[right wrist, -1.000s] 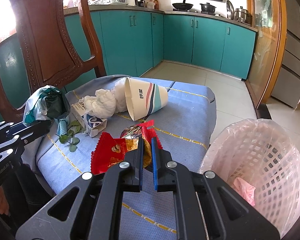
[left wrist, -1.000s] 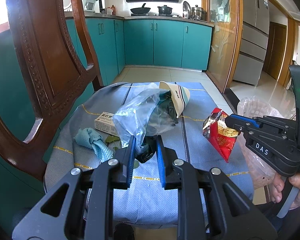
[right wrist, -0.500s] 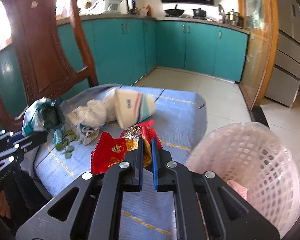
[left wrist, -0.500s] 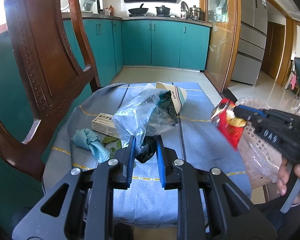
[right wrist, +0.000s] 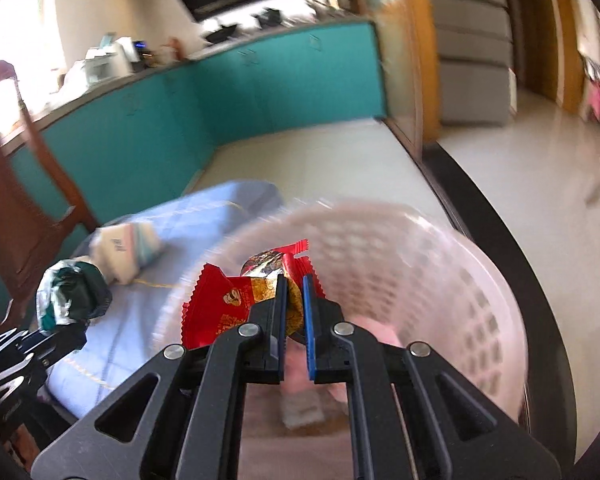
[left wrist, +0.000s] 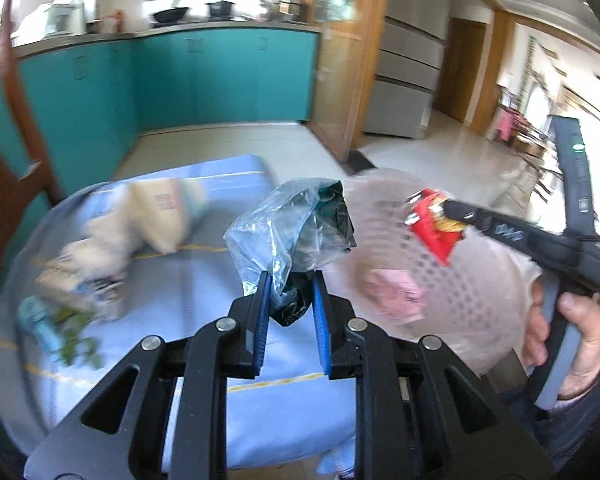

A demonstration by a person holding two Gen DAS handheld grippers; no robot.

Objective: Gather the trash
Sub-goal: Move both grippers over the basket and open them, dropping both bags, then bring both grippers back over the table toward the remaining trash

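Left tongs are nearly closed, clamped on the bunched neck of a crumpled clear plastic bag with dark green stuff inside. The bag is lifted clear of the blue striped cloth on the bench, at the bench's right edge, just beside the basket rim.

Right tongs are pinched almost fully together on a red crinkly foil snack wrapper, held over the mouth of the pink perforated plastic waste basket with a thin liner. The basket sits right of the bench; something pink lies inside it, too blurred to identify.

Handling, my read:
- Bag: very light, limp film, slippery. Grip at the gathered neck is the right spot, since a single layer would slide out. Contents hang loose and may swing or spill if tipped.
- Wrapper: near weightless, thin, springy foil. An edge or seam pinch is enough. It may cling to the pads on release and flutter rather than drop straight, so let go well inside the rim.

Left on the bench, far left: a white paper cup lying on its side, white crumpled tissue, a small carton, green leaves and a teal rag, all blurred. All look light. Cup crushes easily, so take it by the rim or wall; the leaves need a low scoop.
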